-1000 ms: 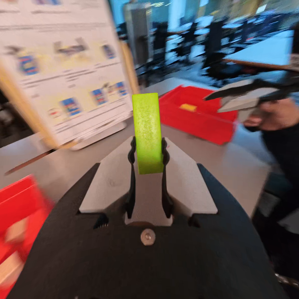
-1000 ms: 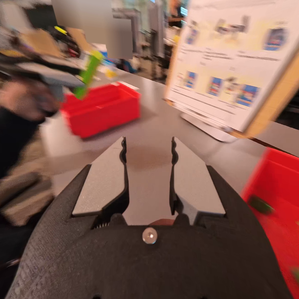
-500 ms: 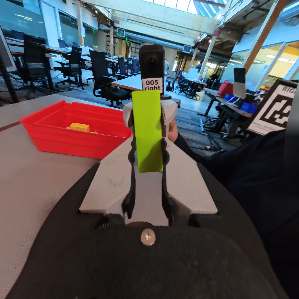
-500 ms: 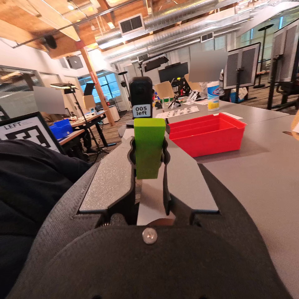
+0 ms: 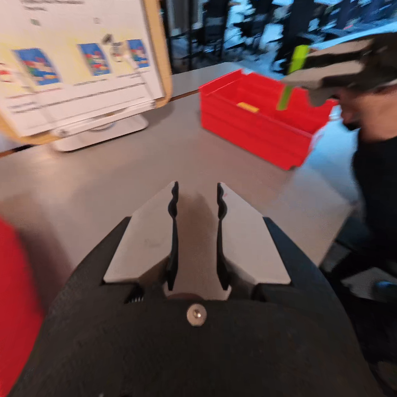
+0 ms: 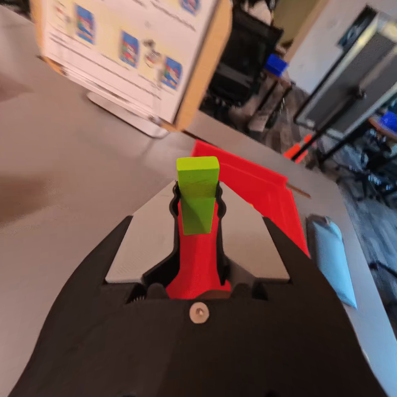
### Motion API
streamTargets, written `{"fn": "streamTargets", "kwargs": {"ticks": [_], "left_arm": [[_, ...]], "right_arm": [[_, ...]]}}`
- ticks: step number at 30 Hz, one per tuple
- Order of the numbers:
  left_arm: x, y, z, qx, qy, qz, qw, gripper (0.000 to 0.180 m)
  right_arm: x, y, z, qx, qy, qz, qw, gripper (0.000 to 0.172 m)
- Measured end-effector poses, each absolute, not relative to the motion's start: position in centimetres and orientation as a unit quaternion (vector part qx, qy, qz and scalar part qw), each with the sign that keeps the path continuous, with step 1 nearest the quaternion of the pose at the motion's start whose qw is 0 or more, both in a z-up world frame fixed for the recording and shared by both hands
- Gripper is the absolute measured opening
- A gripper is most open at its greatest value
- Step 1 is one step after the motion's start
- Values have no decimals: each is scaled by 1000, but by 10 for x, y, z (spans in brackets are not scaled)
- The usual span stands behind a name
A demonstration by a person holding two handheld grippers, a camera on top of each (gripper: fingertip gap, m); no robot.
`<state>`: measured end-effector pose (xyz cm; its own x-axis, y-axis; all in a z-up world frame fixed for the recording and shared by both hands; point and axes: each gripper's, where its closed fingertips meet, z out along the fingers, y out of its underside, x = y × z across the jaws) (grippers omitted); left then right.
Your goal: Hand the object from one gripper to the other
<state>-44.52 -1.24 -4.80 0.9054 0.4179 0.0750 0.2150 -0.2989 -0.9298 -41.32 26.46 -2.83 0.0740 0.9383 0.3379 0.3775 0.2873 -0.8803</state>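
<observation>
My right gripper (image 6: 197, 187) is shut on a lime green block (image 6: 197, 193). Both pads press its sides and it stands upright above a red bin (image 6: 257, 187). In the left wrist view the same green block (image 5: 294, 71) shows at the upper right, held in the right gripper (image 5: 300, 71) over the red bin (image 5: 253, 129). My left gripper (image 5: 197, 187) is open with nothing between its fingers. It hangs over the grey table (image 5: 129, 182), well apart from the block.
A standing board with printed sheets (image 5: 81, 64) is at the back left, also in the right wrist view (image 6: 129, 53). A yellow block (image 5: 248, 107) lies in the red bin. Another red bin (image 5: 12, 300) edges in at lower left. The person's dark sleeve (image 5: 376, 193) is at right. The grippers' ends are close to 30 cm from one another.
Half a second ago both grippers held the green block. My left gripper has let go and drawn away. My right gripper has carried the block over the red bin.
</observation>
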Motion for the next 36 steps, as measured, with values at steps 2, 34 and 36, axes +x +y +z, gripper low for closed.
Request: {"fn": "streamTargets", "kwargs": {"ticks": [2,34,36], "left_arm": [[-460,-51,-41,-797,-226,149,539,32],[-672,-231,-181,-813,-491,113,292,55],[-674,-228,-188,-808,-505,91,290,54]], "right_arm": [[-399,303,-45,-577,-623,254,463,31],[-401,335,-122,-637,-676,193,315,45],[-400,327,-118,-627,-682,197,320,45]]}}
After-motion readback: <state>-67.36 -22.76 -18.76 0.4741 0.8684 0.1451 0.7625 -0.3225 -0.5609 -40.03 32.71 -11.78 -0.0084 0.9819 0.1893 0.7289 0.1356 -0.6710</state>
